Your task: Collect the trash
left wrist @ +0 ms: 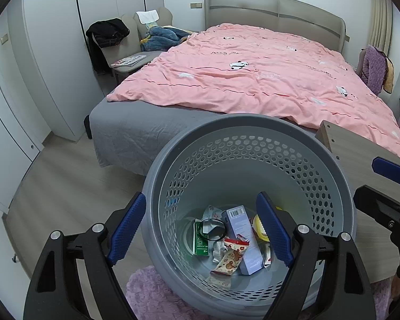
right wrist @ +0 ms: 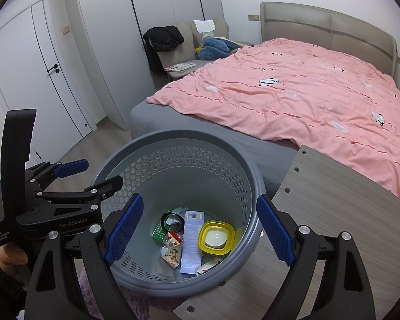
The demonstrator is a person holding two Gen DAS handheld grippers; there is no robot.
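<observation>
A grey perforated trash basket (left wrist: 253, 130) stands on the floor by the bed; it also shows in the right wrist view (right wrist: 173, 138). Inside lie a pale blue box (left wrist: 244, 242) (right wrist: 192, 242), a green carton (left wrist: 200, 240), a snack wrapper (left wrist: 230, 260) (right wrist: 172, 256), a black ring (left wrist: 213, 230) and a yellow-rimmed lid (right wrist: 217, 237). My left gripper (left wrist: 200, 232) is open and empty above the basket. My right gripper (right wrist: 200, 232) is open and empty above it too. The left gripper also shows at the left of the right wrist view (right wrist: 90, 176).
A bed with a pink duvet (left wrist: 253, 74) and grey sheet fills the back. A wooden tabletop (right wrist: 333, 213) lies at the right beside the basket. A pink fluffy rug (left wrist: 152, 293) lies under the basket. Chairs with clothes (left wrist: 112, 37) and white wardrobes stand at the back left.
</observation>
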